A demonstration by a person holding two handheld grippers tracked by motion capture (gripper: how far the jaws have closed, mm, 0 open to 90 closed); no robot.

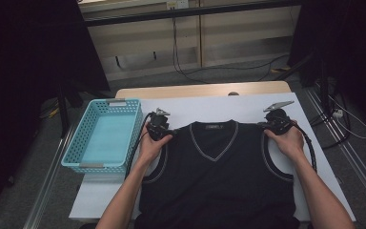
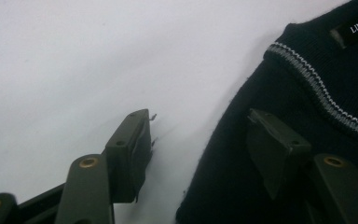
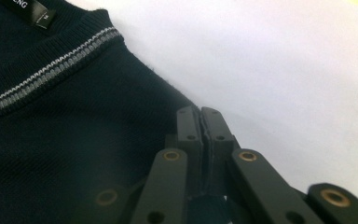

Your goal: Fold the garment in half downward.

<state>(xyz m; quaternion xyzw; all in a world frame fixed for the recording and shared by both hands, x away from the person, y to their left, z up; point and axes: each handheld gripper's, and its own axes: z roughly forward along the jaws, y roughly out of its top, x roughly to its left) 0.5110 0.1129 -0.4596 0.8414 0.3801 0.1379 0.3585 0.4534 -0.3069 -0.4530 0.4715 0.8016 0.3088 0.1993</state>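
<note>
One dark vest (image 1: 219, 176) lies flat on my white worktop (image 1: 195, 107), neck at twelve o'clock. My right claw (image 3: 200, 122) is pinched tight on its shoulder edge so I can lift it. My left claw (image 2: 196, 140) is spread wide around the other shoulder, not biting yet. At nine o'clock sits a blue basket (image 1: 78, 138). Bare room stays at twelve.

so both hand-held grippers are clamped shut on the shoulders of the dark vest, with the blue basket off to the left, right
Not quite. Only the right hand-held gripper is shut on the vest. The left hand-held gripper is open, one jaw over the shoulder, as the left gripper view shows. The blue basket is at the left.
</note>
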